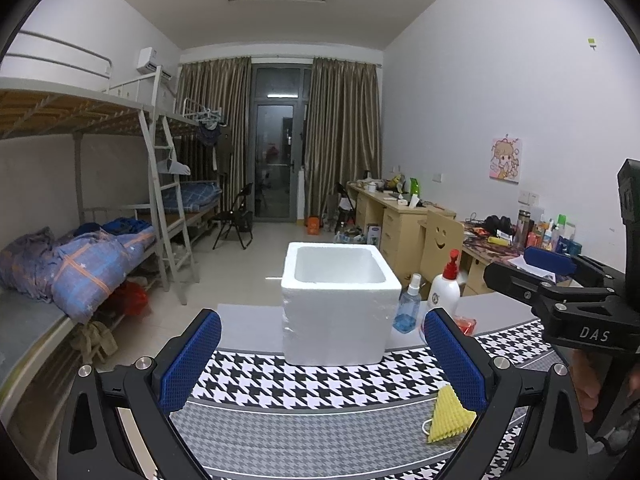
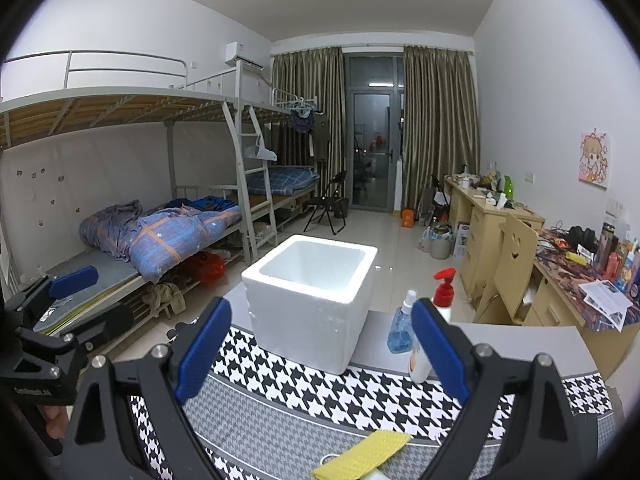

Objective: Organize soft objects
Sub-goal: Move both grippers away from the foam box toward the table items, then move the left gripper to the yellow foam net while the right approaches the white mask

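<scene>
A white foam box stands open-topped on the houndstooth cloth, straight ahead of both grippers. A yellow ribbed sponge cloth lies on the cloth close to the cameras, near my left gripper's right finger. My left gripper is open and holds nothing. My right gripper is open too, above the cloth. In each view the other gripper shows at the side: the right one, the left one.
A blue spray bottle and a white pump bottle with a red top stand right of the box. A red item lies beside them. A bunk bed stands left, cluttered desks right.
</scene>
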The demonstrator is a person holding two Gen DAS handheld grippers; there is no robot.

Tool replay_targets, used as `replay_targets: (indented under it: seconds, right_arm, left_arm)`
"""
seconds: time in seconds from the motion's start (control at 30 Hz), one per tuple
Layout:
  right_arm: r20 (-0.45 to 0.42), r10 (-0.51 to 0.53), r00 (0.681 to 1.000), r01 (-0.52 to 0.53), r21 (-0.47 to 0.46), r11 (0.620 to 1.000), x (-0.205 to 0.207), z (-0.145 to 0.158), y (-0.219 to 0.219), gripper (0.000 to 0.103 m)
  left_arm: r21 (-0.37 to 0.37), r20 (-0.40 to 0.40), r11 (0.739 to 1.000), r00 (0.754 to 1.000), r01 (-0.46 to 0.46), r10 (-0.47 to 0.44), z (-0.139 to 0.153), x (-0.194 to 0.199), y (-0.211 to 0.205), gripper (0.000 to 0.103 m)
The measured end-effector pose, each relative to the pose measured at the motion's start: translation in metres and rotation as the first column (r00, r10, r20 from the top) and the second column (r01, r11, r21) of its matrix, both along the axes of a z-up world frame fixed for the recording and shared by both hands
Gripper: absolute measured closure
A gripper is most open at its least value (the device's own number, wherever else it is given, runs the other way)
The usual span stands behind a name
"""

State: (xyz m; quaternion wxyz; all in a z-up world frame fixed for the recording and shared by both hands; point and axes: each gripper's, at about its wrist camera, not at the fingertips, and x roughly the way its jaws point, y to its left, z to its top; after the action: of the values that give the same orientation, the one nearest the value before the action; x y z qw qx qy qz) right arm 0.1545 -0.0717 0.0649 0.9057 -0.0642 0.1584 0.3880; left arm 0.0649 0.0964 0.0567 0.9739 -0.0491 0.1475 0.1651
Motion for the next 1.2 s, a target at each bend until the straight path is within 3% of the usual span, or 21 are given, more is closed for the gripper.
replay_targets:
  seconds: [0.53, 1.2]
  right_arm:
    - [0.001, -0.026, 1.000, 0.026, 0.013, 1.000, -0.003, -0.013, -0.024, 0.009]
    - [0.003, -0.088, 0.996, 0.088, 0.009, 0.996, -0.007, -0.035, -0.062, 0.009]
  left_arm:
    - [0.005, 0.010, 0.999, 0.999, 0.042, -0.042, -0.012, -0.002, -0.025, 0.001]
    - [-0.039, -0.003, 0.992, 0.992, 0.123, -0.123, -0.036, 0.011, -0.055, 0.001]
